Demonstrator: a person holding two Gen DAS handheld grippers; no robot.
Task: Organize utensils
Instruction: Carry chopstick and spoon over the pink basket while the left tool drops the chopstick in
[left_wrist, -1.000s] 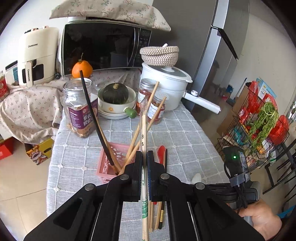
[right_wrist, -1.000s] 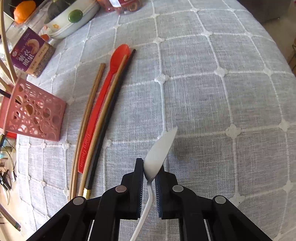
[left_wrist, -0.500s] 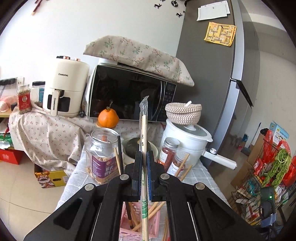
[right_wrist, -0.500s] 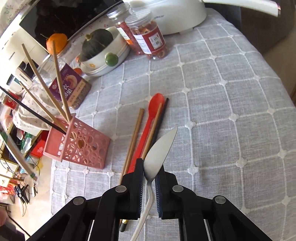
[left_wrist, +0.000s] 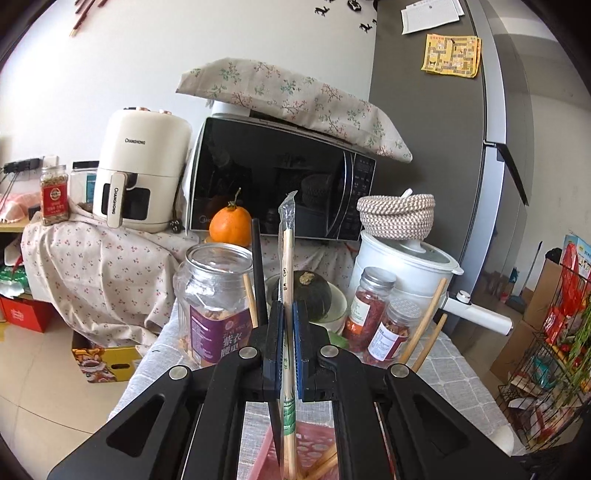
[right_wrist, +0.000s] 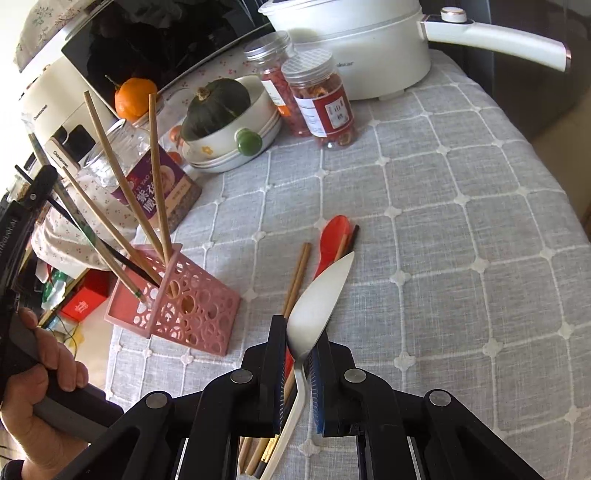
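My left gripper (left_wrist: 288, 314) is shut on a wrapped wooden chopstick (left_wrist: 287, 258), held upright with its lower end in the pink perforated holder (left_wrist: 314, 446). The right wrist view shows that holder (right_wrist: 184, 306) with several chopsticks and one black chopstick standing in it. My right gripper (right_wrist: 298, 332) is shut on a silver spoon (right_wrist: 321, 291), held above the grey tablecloth. A red spoon (right_wrist: 330, 236) and loose chopsticks (right_wrist: 295, 280) lie on the cloth in front of it.
A glass jar (left_wrist: 214, 295), a bowl with a dark squash (right_wrist: 221, 107), two spice jars (right_wrist: 321, 99) and a white pot (right_wrist: 351, 44) stand at the table's back. A microwave (left_wrist: 273, 177) and air fryer (left_wrist: 136, 170) are behind. A wire rack (left_wrist: 554, 350) stands right.
The left gripper has tilted up from level to upright, bringing the wrapped chopstick's lower end into the pink holder. The right gripper has lifted and drawn back with the spoon.
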